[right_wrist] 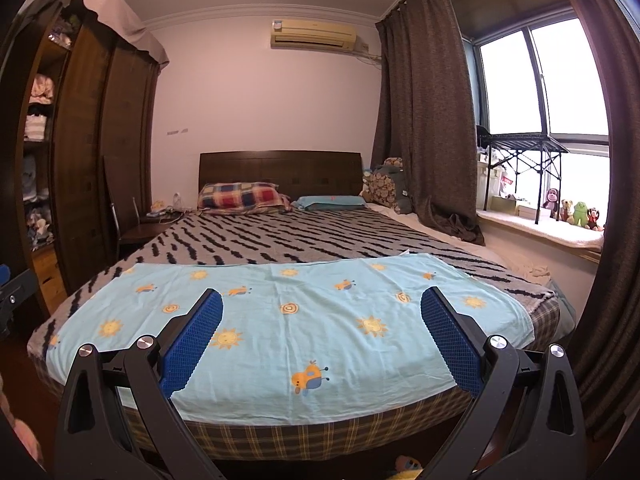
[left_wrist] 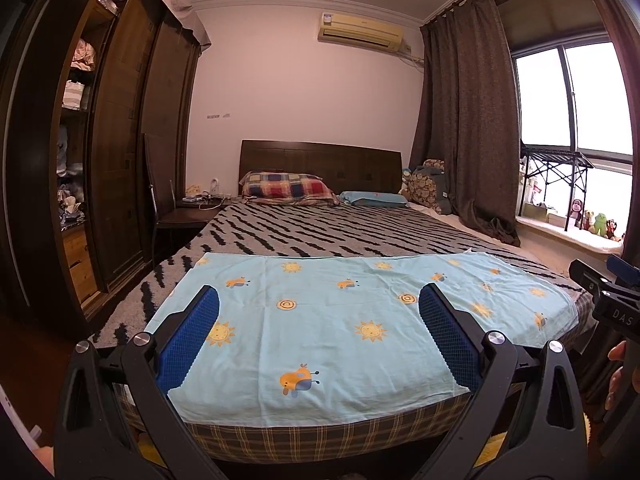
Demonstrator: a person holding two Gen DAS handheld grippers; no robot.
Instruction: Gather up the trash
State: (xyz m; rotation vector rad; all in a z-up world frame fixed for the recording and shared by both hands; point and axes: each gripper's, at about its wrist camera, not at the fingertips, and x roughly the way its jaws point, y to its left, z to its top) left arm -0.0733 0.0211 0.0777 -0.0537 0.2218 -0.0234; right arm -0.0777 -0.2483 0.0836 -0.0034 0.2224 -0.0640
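- The left gripper (left_wrist: pixel 319 302) is hovering at the foot of the bed (left_wrist: pixel 320 236), its blue-padded fingers (left_wrist: pixel 192 338) spread wide and gripping nothing.
- The right gripper (right_wrist: pixel 321 306) is hovering likewise at the foot of the bed (right_wrist: pixel 280 236), its blue pads (right_wrist: pixel 450 344) standing wide apart and holding nothing.
- The right gripper's body (left_wrist: pixel 608 300) is showing at 3 o'clock in the left wrist view, with the person's fingers (left_wrist: pixel 616 376) just below it.
- No trash is showing on the bed in either view; where the task's item is lying cannot be told.
- A light blue sheet (left_wrist: pixel 340 320) printed with suns and cartoon animals is lying flat across the foot of the bed, directly ahead of both grippers.
- A grey blanket (right_wrist: pixel 304 240) with black wavy stripes is covering the mattress beyond the sheet, toward 12 o'clock.
- A plaid pillow (left_wrist: pixel 286 188) and a teal pillow (left_wrist: pixel 374 199) are resting against the dark wooden headboard (left_wrist: pixel 320 158).
- A dark wooden wardrobe (left_wrist: pixel 116 140) is standing at 9 o'clock, one section open with folded clothes on the shelves.
- An air conditioner (right_wrist: pixel 313 34) is hanging on the wall at 12 o'clock.
- A brown curtain (right_wrist: pixel 424 120) is hanging at 2 o'clock beside the window (right_wrist: pixel 540 88); plush toys (right_wrist: pixel 572 210) are sitting on the sill.
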